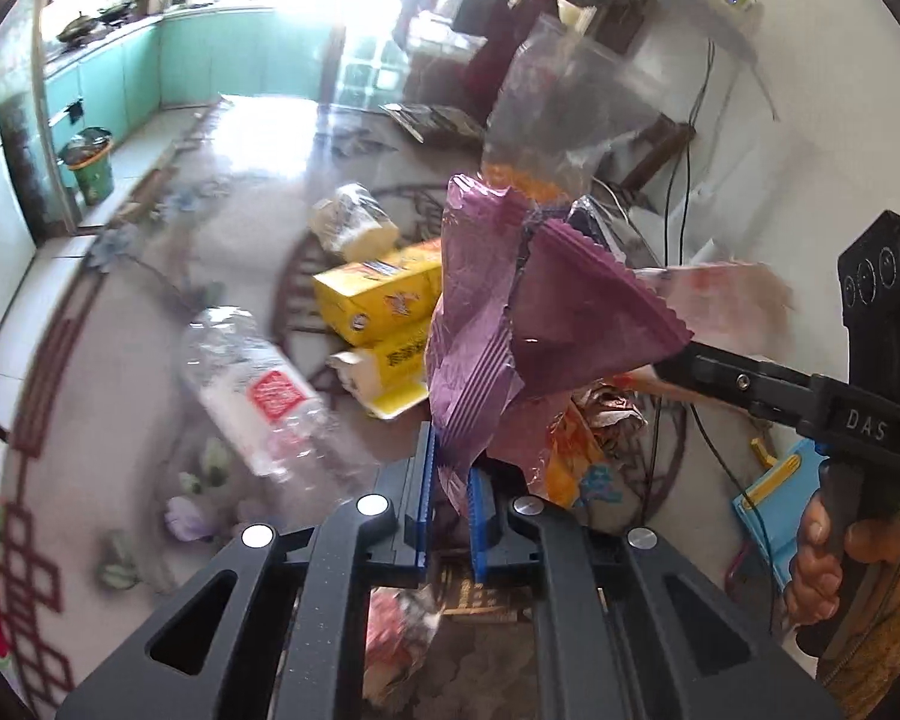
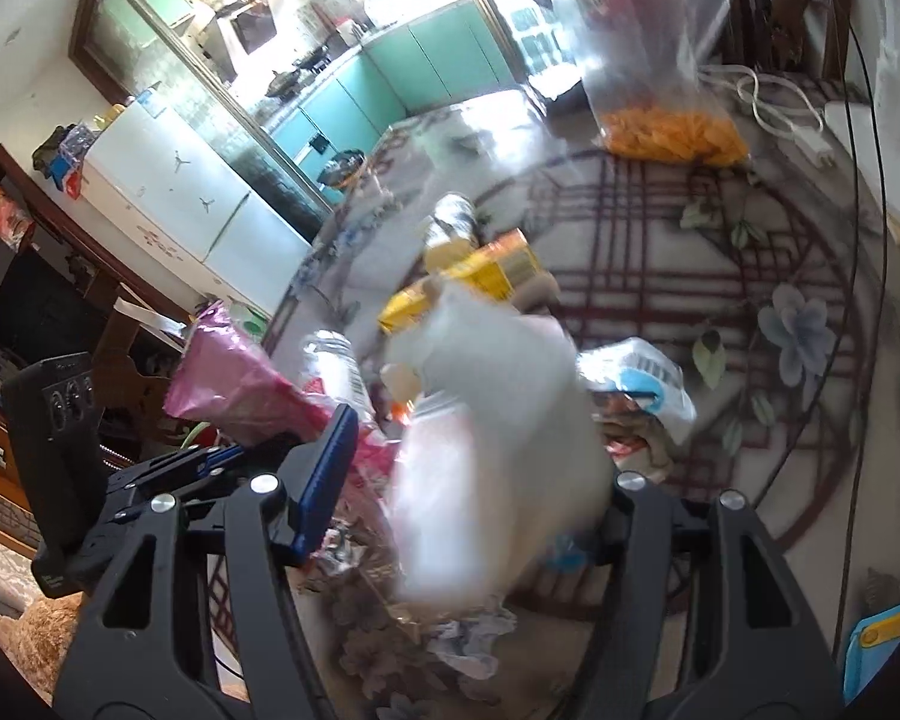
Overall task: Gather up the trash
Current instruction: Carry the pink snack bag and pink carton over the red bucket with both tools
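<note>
Purple wrapper (image 1: 480,324) clenched in the left tongs (image 1: 447,480), lifted above the littered floor (image 1: 150,300); right tongs (image 2: 456,480) look spread around a blurred white bag (image 2: 492,420), grip uncertain; mid-collection, next move likely needs a bin.

Crumpled purple wrapper (image 1: 480,324) upright between tongs (image 1: 448,504)
</note>
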The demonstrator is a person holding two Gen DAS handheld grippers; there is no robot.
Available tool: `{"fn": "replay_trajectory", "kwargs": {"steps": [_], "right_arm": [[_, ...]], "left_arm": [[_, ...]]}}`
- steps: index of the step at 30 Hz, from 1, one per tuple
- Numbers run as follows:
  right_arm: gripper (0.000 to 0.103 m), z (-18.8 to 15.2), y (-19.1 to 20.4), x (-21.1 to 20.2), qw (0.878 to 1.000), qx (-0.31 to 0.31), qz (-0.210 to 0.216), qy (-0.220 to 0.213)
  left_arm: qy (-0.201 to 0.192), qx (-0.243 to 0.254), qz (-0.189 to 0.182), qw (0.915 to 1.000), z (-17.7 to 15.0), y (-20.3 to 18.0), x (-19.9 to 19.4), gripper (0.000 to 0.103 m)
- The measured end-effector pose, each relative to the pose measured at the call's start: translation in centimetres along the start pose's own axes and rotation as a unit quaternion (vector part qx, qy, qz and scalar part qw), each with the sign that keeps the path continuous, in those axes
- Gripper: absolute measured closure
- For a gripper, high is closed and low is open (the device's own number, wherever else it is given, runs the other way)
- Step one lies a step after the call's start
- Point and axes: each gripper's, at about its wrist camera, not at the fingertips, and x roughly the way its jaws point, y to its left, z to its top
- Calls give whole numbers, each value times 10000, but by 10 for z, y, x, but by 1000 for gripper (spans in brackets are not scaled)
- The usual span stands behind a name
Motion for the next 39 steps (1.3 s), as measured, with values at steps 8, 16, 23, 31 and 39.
{"fn": "replay_trajectory", "kwargs": {"steps": [8, 16, 23, 31, 39], "right_arm": [[61, 0, 28, -1, 9992, -379, -127, -62], [25, 10, 20, 16, 9941, -686, -540, 638], [23, 5, 10, 56, 9834, -833, -732, 1433], [68, -26, 22, 95, 9615, -1407, -1140, 2066], [69, -12, 45, 43, 9852, -943, -1011, 1015]], "left_arm": [[-504, -297, 146, 9982, -2, 27, -54, 96], [-736, -585, 365, 9949, -21, 56, -92, 96], [-661, -800, 404, 9938, -40, 74, -99, 95], [-639, -908, 421, 9929, -59, 87, -108, 95], [-781, -1072, 597, 9894, -61, 114, -131, 95]]}}
